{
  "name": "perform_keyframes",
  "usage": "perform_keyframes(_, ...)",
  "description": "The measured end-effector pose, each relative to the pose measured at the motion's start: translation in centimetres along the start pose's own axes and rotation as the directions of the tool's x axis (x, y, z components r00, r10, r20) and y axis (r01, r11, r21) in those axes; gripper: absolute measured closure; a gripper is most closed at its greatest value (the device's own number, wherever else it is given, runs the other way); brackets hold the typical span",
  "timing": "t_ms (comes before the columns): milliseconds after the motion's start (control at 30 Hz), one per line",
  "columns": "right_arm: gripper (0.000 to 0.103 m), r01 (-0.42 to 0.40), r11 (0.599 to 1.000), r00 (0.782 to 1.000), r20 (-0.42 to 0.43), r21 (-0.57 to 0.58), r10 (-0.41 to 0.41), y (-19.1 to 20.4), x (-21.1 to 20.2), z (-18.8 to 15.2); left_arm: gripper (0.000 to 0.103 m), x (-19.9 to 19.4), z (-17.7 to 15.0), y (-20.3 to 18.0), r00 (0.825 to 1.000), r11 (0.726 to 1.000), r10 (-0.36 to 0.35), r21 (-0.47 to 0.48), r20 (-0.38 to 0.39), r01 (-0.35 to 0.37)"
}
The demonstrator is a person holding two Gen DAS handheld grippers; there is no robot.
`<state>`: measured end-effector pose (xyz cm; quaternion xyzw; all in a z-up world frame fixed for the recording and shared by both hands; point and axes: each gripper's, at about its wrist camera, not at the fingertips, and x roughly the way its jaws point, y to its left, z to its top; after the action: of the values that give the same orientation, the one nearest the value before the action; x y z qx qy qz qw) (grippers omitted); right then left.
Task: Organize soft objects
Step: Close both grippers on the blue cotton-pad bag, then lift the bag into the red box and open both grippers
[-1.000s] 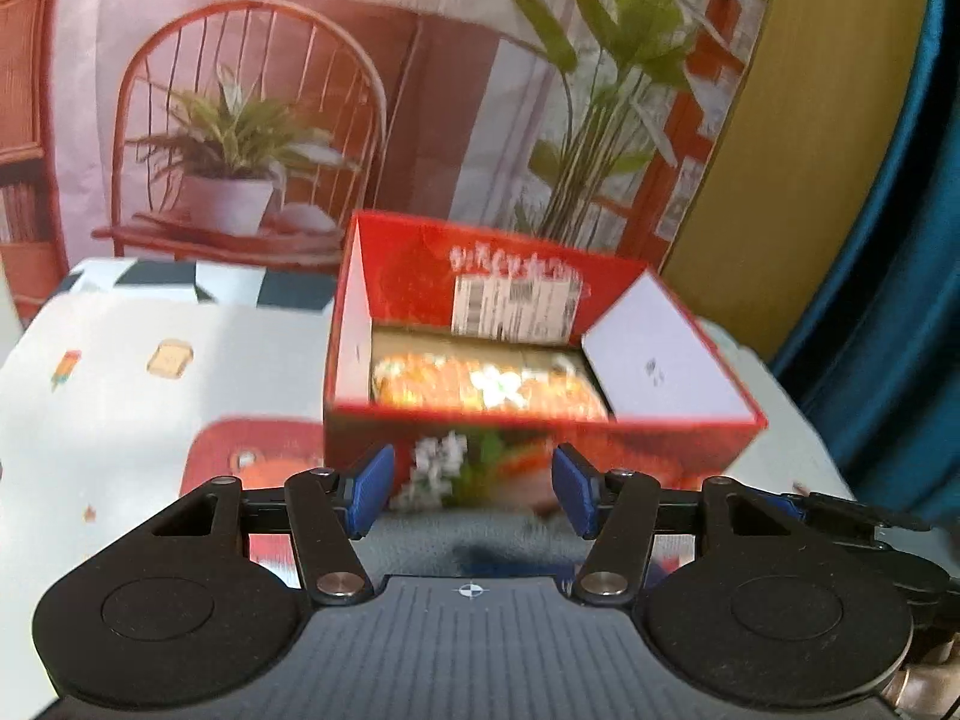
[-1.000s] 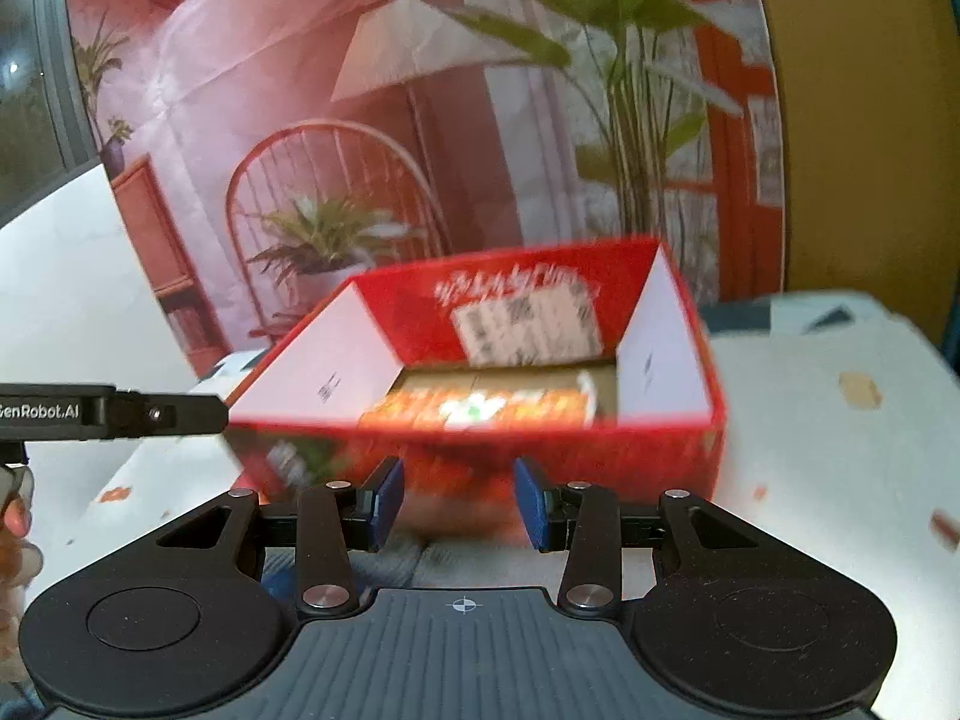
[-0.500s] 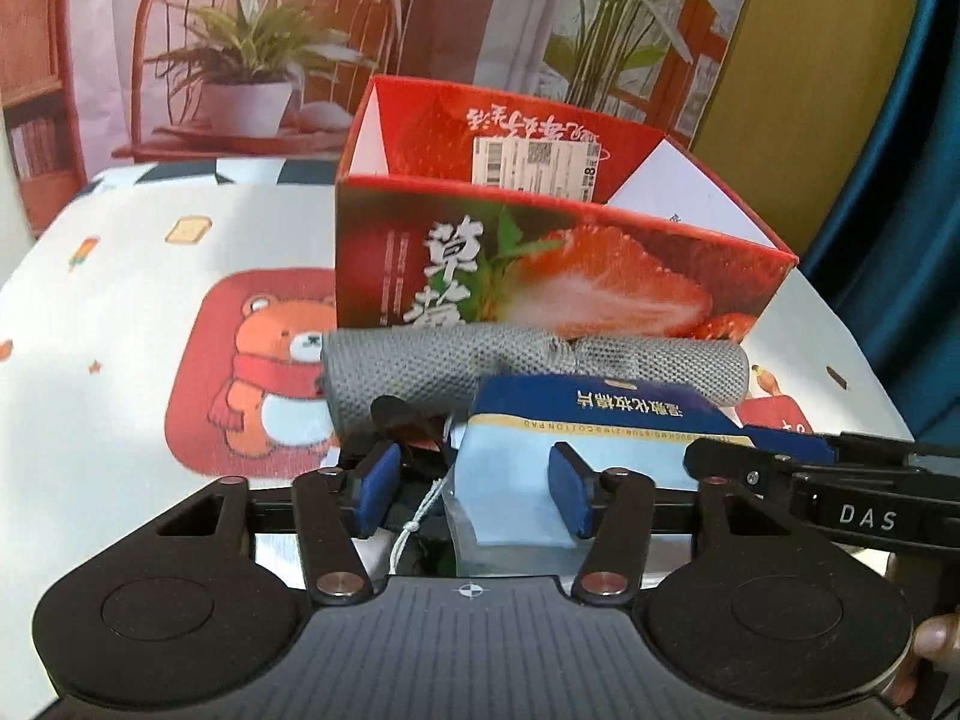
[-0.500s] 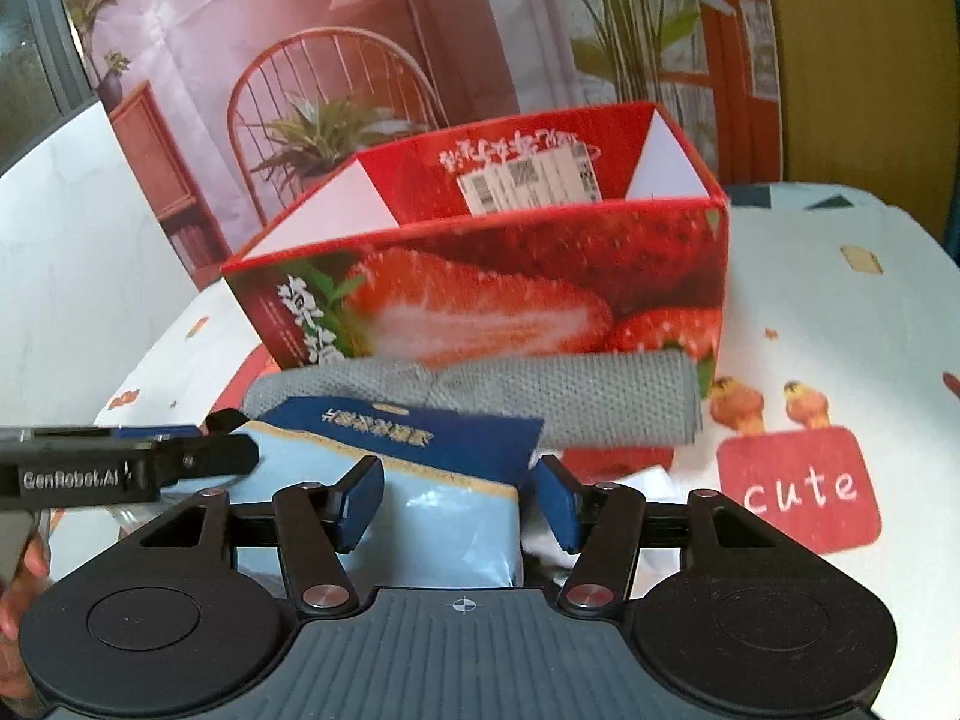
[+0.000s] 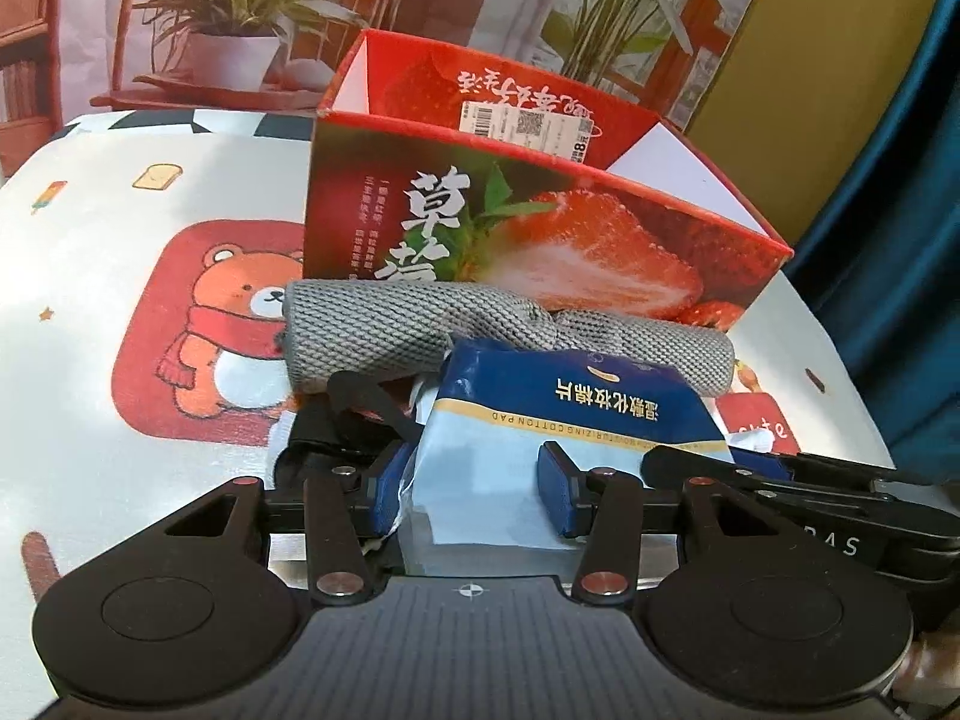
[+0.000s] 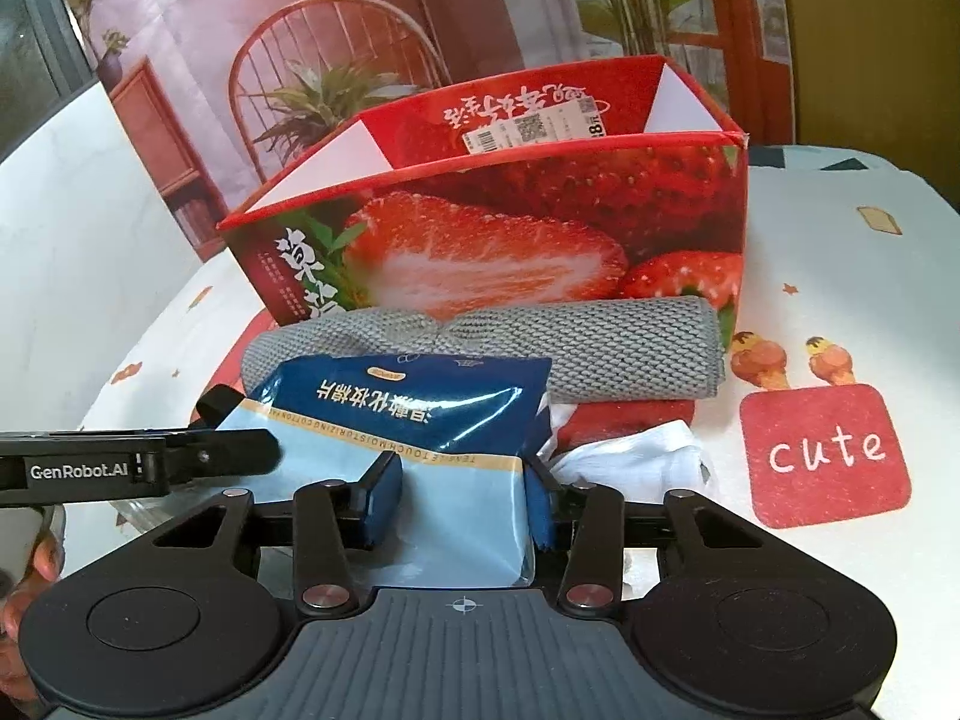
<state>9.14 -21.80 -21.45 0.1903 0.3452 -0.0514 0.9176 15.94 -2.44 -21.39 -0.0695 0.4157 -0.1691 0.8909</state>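
Two handheld grippers are lowered over one blue cotton-pad packet [image 5: 570, 414] at the near edge of a cartoon-print tablecloth [image 5: 120, 240].

At the left, a bear in a red scarf is printed on the cloth. Just right of it, a black strapped item [image 5: 360, 396] lies partly under the packet's left side. The left gripper [image 5: 474, 489] is seen partly open, its jaws having just been closing. The packet's pale near end lies between its blue pads. Whether the pads press on the packet cannot be told.

Behind the packet, a rolled grey knit towel [image 5: 420, 330] lies across the table, touching the packet's far edge. Farther back, an open red strawberry box [image 5: 540, 240] stands against the towel.

The right gripper [image 6: 462, 501] is also seen partly open, and its jaws have likewise just been closing. The packet's near right corner lies between its pads, the right pad set at the packet's edge. A firm grip cannot be confirmed.

To the right, a crumpled white cloth [image 6: 636, 450] lies just beside the packet, near a red patch reading "cute".
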Motion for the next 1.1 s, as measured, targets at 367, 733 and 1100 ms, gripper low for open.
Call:
perform_keyframes(367, 0.072, 0.004, 0.999, 1.000, 0.012, -0.041, -0.004, 0.6, 0.0, -0.1, 0.076, -0.5, -0.2, -0.3, 1.000, 1.000, -0.012, 0.013, 0.011, 0.011)
perform_keyframes(733, 0.080, -0.006, 0.994, 0.993, 0.116, -0.108, 0.019, 1.5, -2.5, 0.9, 0.085, -2.9, 0.5, -1.3, 0.995, 0.999, -0.009, 0.047, 0.101, 0.004)
perform_keyframes(1100, 0.080, 0.008, 0.980, 0.977, 0.212, -0.198, 0.035, 2.5, -4.4, 2.3, 0.085, -4.9, 1.6, -2.4, 0.982, 0.995, -0.014, 0.104, 0.188, -0.005)
